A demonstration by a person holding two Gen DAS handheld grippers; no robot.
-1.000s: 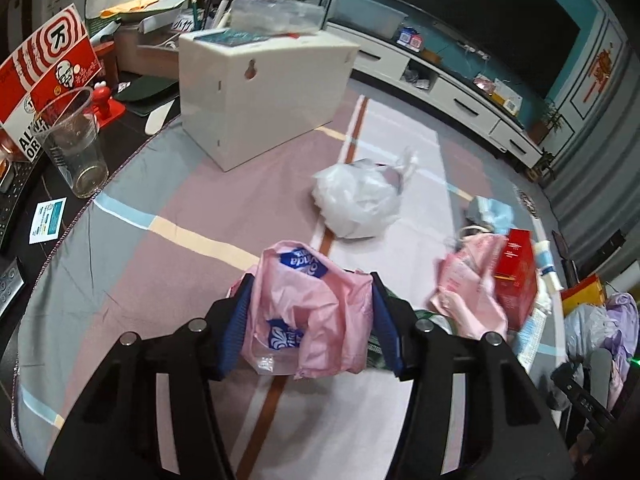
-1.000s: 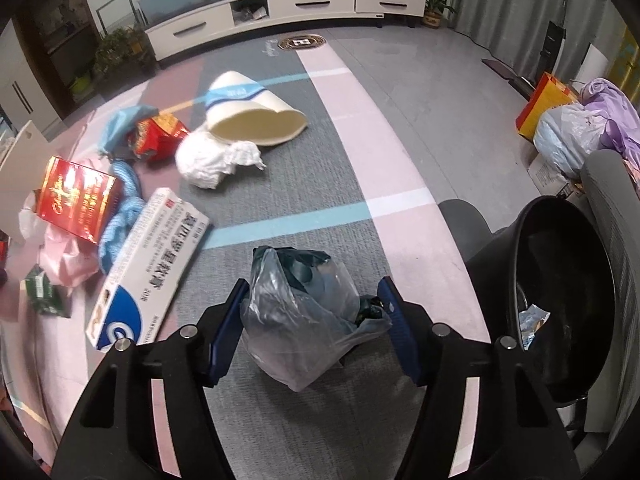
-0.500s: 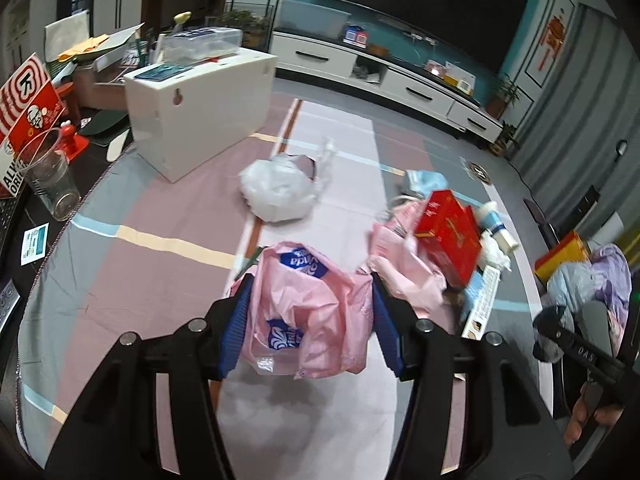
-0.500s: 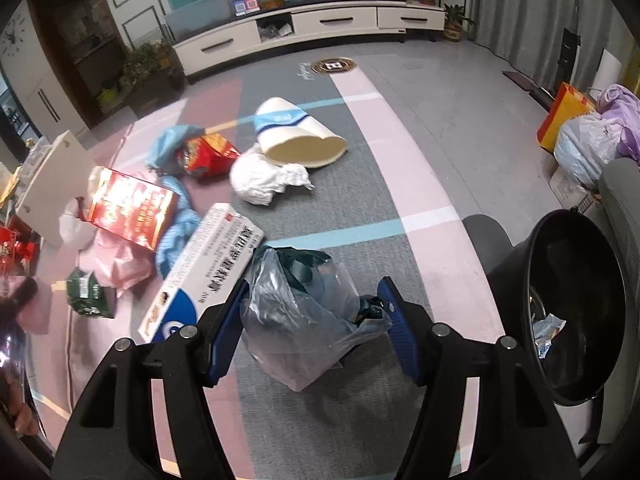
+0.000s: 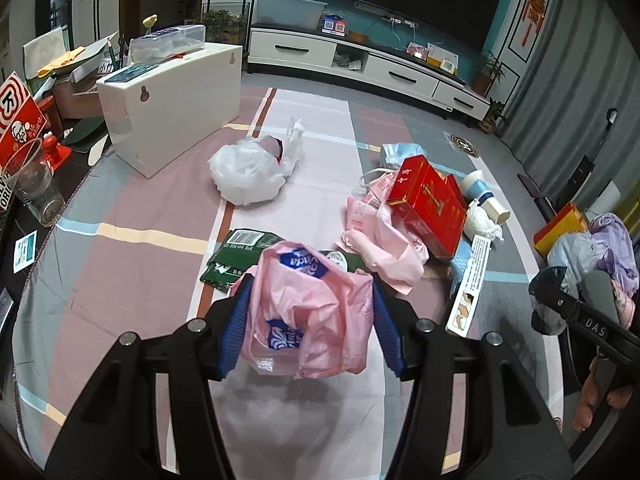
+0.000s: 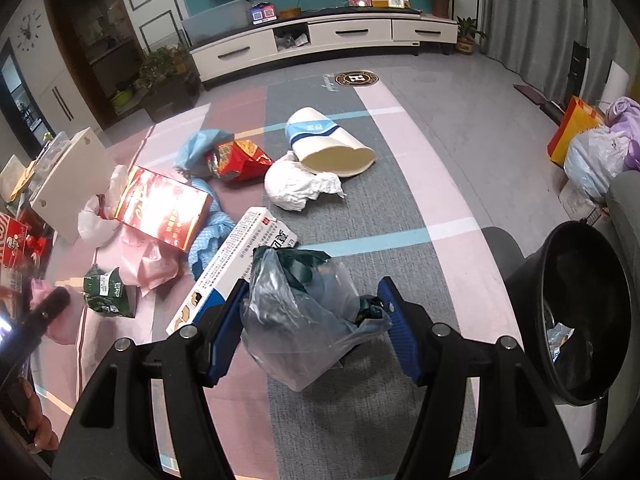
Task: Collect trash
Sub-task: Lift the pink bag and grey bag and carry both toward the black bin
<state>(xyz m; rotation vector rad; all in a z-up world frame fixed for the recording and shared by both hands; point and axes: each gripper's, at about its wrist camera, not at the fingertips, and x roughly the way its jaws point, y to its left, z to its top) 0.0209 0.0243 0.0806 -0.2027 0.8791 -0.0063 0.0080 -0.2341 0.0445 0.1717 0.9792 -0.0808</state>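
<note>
So the task is only partly done: the left tongs [image 5: 310, 326] grip a pink bag [image 5: 308, 316] and the right tongs [image 6: 314, 330] grip a grey bag [image 6: 304, 316], both above the rug [image 6: 352, 420]. The bin [image 6: 576, 320], right of them, holds one scrap; boxes, wrappers and a cup remain on the floor.
</note>
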